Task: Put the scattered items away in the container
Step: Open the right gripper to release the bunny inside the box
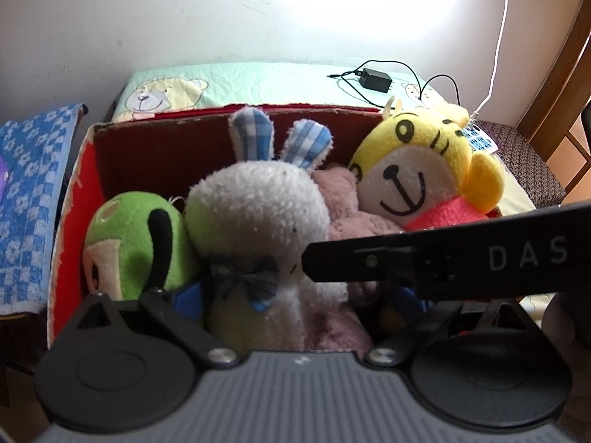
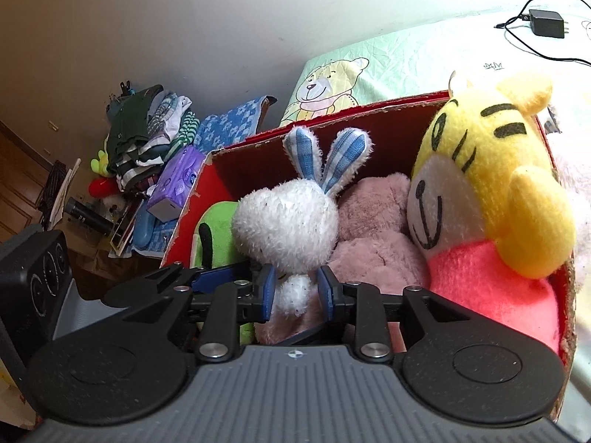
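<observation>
A red cardboard box (image 1: 159, 140) holds several plush toys: a white rabbit (image 1: 258, 217) with blue checked ears, a green toy (image 1: 136, 236), a pink toy (image 1: 347, 206) and a yellow tiger (image 1: 417, 170) in pink. My left gripper (image 1: 295, 295) is open, its jaws spread around the rabbit's body. My right gripper (image 2: 295, 291) is shut on the rabbit's (image 2: 291, 221) arm, its blue pads (image 2: 268, 288) pinching it; its black finger (image 1: 436, 258) crosses the left wrist view. The box (image 2: 258, 158), tiger (image 2: 487, 192), pink toy (image 2: 373, 229) and green toy (image 2: 218, 229) also show in the right wrist view.
The box sits on a bed with a green bear-print sheet (image 1: 229, 85). A black charger with cable (image 1: 375, 79) lies on it behind the box. A blue checked towel (image 1: 29, 192) is left. Piled clothes (image 2: 147, 136) and a purple tissue pack (image 2: 177, 184) lie beyond.
</observation>
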`<state>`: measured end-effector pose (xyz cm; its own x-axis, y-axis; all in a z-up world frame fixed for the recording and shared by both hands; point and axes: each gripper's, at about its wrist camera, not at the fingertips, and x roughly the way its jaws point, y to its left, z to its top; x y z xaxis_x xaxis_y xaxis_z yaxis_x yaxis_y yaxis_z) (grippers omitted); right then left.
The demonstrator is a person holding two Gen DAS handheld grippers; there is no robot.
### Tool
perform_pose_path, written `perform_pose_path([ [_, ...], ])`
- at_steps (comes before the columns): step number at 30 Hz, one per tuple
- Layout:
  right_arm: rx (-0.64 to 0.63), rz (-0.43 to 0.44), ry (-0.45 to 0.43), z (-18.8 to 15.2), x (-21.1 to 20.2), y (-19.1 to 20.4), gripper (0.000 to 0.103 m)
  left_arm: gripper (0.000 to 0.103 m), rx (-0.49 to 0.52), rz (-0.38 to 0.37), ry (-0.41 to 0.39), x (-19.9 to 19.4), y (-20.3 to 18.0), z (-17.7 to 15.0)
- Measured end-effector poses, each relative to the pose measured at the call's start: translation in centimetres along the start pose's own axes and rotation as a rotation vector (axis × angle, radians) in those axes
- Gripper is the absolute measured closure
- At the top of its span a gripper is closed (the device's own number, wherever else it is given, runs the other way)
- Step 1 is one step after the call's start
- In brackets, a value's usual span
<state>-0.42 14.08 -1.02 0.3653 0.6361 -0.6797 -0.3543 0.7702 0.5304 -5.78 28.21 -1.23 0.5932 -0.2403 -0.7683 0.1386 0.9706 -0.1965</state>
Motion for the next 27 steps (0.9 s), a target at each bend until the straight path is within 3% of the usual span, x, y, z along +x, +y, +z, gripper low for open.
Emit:
perform_pose_path([
  [14,0.010,-0.073,-0.051,-0.6,0.7,1.1,0.076,0.005,-0.059,-0.040,0.020,-1.3,1.0,-0.3],
  [27,0.022,-0.100,-0.074,-1.4,-0.3,1.4,0.076,0.005,-0.090,-0.021,0.035,-1.7,0.9,-0.7],
])
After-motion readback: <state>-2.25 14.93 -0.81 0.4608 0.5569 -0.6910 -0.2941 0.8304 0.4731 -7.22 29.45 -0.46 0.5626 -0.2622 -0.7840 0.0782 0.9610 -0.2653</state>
